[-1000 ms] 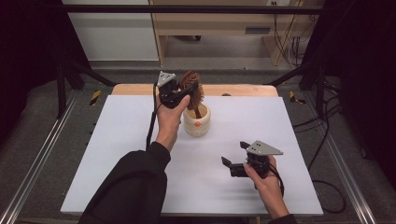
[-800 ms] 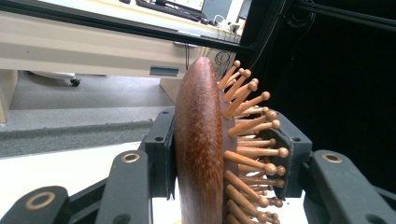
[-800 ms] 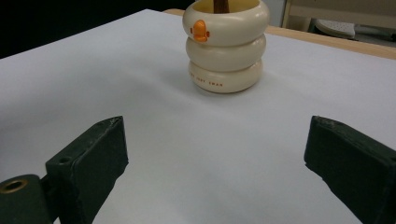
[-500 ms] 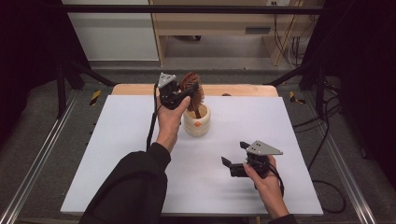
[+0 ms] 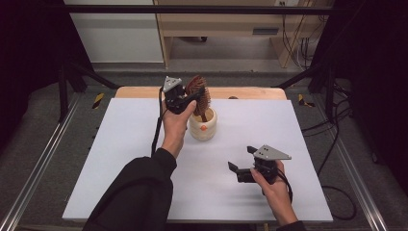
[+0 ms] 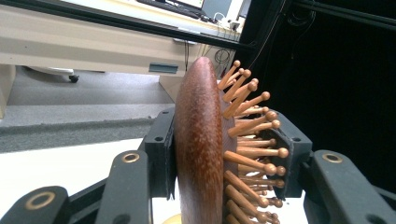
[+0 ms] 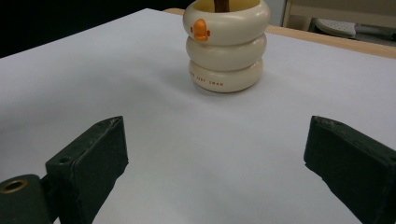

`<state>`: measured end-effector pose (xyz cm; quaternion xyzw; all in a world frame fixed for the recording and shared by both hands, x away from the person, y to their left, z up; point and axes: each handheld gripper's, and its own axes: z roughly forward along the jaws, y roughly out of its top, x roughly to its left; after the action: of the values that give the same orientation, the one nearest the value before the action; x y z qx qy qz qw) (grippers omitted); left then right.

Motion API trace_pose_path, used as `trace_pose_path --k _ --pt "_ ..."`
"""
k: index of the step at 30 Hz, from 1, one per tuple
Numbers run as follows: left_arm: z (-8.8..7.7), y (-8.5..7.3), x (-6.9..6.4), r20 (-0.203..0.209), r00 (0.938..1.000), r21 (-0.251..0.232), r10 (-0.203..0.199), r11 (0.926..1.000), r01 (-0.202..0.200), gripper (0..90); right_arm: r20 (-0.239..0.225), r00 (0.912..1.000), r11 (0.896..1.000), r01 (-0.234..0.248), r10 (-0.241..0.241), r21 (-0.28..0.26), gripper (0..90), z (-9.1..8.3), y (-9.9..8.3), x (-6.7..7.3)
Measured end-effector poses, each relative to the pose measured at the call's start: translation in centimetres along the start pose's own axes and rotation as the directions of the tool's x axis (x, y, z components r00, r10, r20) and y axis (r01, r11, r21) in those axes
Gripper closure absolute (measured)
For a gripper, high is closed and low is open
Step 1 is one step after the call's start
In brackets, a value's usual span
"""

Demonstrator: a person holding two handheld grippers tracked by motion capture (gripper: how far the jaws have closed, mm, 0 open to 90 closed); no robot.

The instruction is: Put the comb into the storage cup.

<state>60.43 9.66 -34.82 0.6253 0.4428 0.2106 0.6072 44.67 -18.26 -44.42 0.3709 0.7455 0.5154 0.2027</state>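
At twelve o'clock on the table (image 5: 120,159), left gripper (image 5: 192,98) clamped on wooden hairbrush (image 5: 198,94), handle down in cream holder (image 5: 202,126). Likely mid-placement; next, letting go cleanly. Right gripper (image 5: 243,163) at five o'clock, jaws apart, empty. Left gripper view: bristle pins (image 6: 252,140) against one pad. Right gripper view: orange mark (image 7: 200,29) on holder.

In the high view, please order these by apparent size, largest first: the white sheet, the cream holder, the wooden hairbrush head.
1. White sheet, by far the largest.
2. and 3. Cream holder and hairbrush head look about alike; the left gripper covers part of the brush, so no ranking.
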Motion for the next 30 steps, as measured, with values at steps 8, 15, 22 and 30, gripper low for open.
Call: trace_pose_path --k 8,15,22,30 --pt "0.05 -0.13 0.00 0.001 1.0000 0.001 -0.003 1.0000 0.003 51.0 -0.001 1.0000 1.000 0.000 0.000 0.002 6.6 0.02 -0.01 0.03" --pt "0.11 -0.42 0.12 0.001 0.9999 0.005 -0.010 0.9999 0.010 51.1 -0.002 1.0000 1.000 -0.001 0.001 0.004 6.7 0.03 -0.02 0.04" --pt "0.16 -0.52 0.21 0.002 0.9999 0.007 -0.013 0.9999 0.013 51.0 -0.005 1.0000 1.000 -0.001 0.001 0.009 6.6 0.09 -0.05 0.08" --pt "0.24 -0.72 0.22 0.001 0.9999 0.010 -0.016 0.9998 0.016 51.0 -0.006 1.0000 1.000 -0.002 0.002 0.011 6.6 0.14 -0.06 0.13"
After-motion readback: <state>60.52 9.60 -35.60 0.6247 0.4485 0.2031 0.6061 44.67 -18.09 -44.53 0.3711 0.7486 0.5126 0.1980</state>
